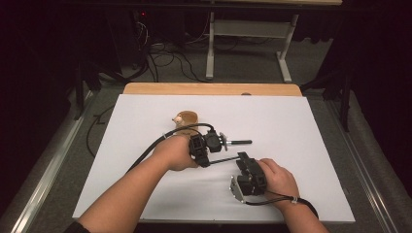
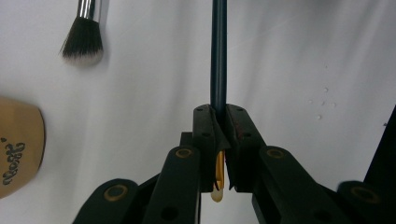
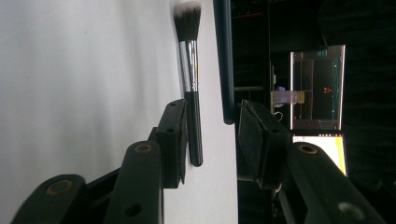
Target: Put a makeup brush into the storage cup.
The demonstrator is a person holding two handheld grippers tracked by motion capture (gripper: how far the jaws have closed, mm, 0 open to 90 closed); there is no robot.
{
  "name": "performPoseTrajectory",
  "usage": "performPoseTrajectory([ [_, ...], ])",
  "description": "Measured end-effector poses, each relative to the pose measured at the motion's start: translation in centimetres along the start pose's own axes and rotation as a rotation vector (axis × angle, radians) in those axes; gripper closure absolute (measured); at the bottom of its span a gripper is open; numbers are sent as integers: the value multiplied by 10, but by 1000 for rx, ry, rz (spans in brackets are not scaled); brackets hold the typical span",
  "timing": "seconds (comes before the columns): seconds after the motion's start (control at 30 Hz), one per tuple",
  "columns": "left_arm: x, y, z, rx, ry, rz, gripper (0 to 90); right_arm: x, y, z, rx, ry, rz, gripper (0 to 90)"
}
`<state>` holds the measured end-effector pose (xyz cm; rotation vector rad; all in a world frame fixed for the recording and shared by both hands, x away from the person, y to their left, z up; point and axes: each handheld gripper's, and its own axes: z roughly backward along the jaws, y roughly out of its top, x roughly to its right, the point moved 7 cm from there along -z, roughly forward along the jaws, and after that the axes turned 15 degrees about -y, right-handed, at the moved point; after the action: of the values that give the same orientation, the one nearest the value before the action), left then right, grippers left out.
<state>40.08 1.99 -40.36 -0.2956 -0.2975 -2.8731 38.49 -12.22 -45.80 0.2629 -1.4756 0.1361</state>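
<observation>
The left gripper (image 2: 218, 140) clamps the dark rod (image 2: 218, 56), pointing it toward 3 o'clock so the right gripper's (image 3: 210, 135) parted jaws can receive its free end.

We see a white sheet (image 1: 145, 184) covering the wooden table (image 1: 194, 89); a makeup brush (image 1: 235, 142) and tan pouch (image 1: 187, 117) lie on it.

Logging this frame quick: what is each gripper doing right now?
Left gripper: shut on a dark rod.
Right gripper: open, the rod's end between its jaws, untouched.
</observation>
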Motion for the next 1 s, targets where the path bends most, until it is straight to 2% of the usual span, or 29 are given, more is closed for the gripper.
performPoseTrajectory([
  [0.3,1,2,-3,-12,-4,-7,834,0,1,-1,18,-8,9,708],
  [0.4,2,4,-5,-13,-8,-8,834,1,1,0,17,-14,33,727],
  [0.5,2,5,-6,-23,-8,-12,834,0,2,0,28,-23,39,745],
  [0.73,3,9,-6,-14,-9,-16,834,-2,3,0,43,-3,61,766],
  [1.0,3,12,-7,-18,-3,-16,834,-1,6,2,65,-20,84,805],
])
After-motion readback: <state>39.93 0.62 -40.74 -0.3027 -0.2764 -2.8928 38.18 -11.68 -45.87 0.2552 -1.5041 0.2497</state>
